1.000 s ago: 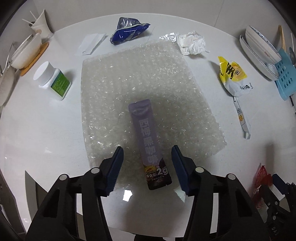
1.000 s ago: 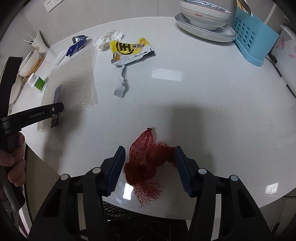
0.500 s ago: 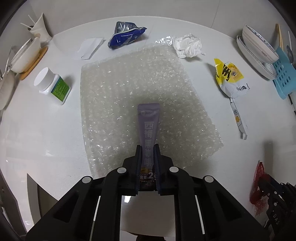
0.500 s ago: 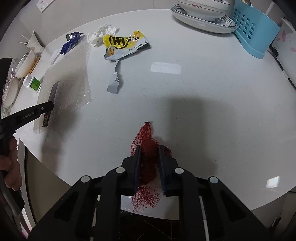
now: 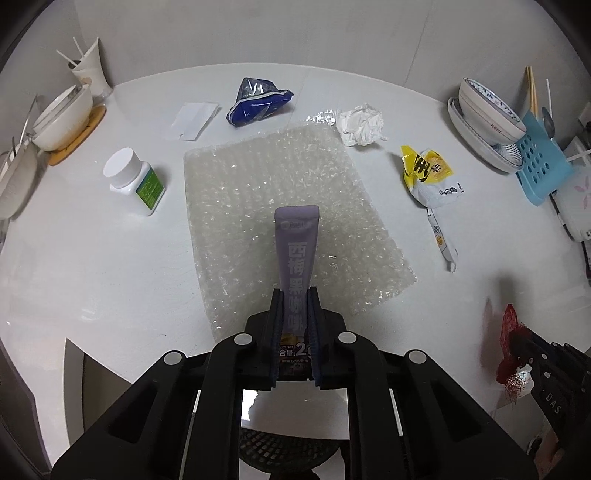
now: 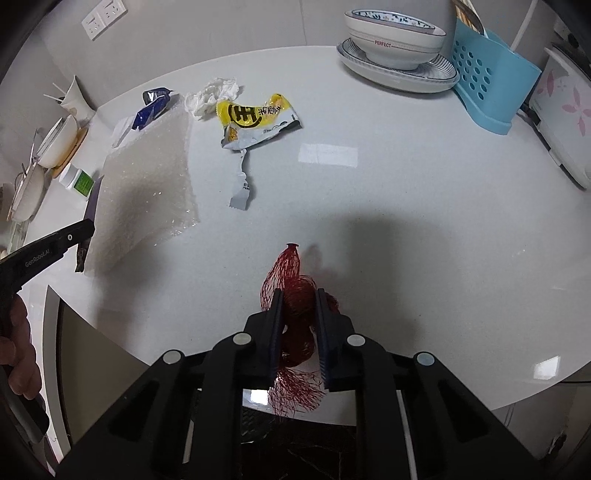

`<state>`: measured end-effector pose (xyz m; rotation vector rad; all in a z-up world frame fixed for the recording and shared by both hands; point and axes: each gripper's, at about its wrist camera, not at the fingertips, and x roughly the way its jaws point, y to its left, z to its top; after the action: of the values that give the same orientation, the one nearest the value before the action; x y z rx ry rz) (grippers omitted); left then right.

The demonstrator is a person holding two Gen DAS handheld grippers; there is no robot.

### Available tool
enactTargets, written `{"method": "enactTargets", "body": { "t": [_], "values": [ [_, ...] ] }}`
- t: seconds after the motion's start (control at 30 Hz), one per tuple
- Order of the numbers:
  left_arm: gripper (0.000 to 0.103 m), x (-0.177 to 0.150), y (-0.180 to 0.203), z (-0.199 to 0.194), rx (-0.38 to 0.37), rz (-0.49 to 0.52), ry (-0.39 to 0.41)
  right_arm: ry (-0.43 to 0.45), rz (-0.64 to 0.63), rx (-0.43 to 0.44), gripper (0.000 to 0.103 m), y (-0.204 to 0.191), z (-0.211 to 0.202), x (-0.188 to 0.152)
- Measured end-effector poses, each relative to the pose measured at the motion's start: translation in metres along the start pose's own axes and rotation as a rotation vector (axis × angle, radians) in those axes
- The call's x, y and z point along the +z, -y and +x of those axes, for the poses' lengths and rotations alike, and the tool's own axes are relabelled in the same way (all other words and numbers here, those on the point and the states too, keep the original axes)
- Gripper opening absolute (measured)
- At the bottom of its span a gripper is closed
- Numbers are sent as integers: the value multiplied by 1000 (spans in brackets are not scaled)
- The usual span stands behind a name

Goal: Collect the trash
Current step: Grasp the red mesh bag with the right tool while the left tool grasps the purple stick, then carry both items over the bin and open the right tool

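- My feeds are evenly lit from overhead; the white table point(image 6: 406, 206) carries rectangular glare patches, one mid-surface and a smaller one near its right edge.
- On my right wrist view a broad soft shadow spreads across the table beyond the right gripper point(image 6: 299, 295).
- The bubble wrap point(image 5: 280, 206) sparkles with tiny highlights.
- Fisheye bending curves the table's rim; corners go black.
- Focus looks sharp centrally, softer toward the edges.

A round white surface point(image 6: 424, 192) with a glossy top stands against pale walls point(image 6: 221, 29). A white socket plate point(image 6: 104, 19) sits on the wall at upper left. A bright rectangle of light point(image 6: 328, 154) reflects off the top.
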<state>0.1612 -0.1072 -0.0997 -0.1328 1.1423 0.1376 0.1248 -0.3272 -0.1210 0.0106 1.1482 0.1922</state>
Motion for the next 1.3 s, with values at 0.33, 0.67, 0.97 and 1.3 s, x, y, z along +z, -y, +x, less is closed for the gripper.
{"method": "enactTargets", "body": {
  "t": [0.33,0.67,0.97,1.3],
  "values": [
    [12,-24,-15,-37,-61,0,52,73,-16,36,15,-21,-37,-10],
    [12,-60,-33,-67,-77,4,75,114,-42,71,15,-52,-61,-35],
    [12,-104,-51,-79,-94,9,63,124,-61,103,15,-80,-68,-62],
    [12,-156,-72,-64,-119,-11,12,99,-103,121,15,-113,-55,-96]
  ]
}}
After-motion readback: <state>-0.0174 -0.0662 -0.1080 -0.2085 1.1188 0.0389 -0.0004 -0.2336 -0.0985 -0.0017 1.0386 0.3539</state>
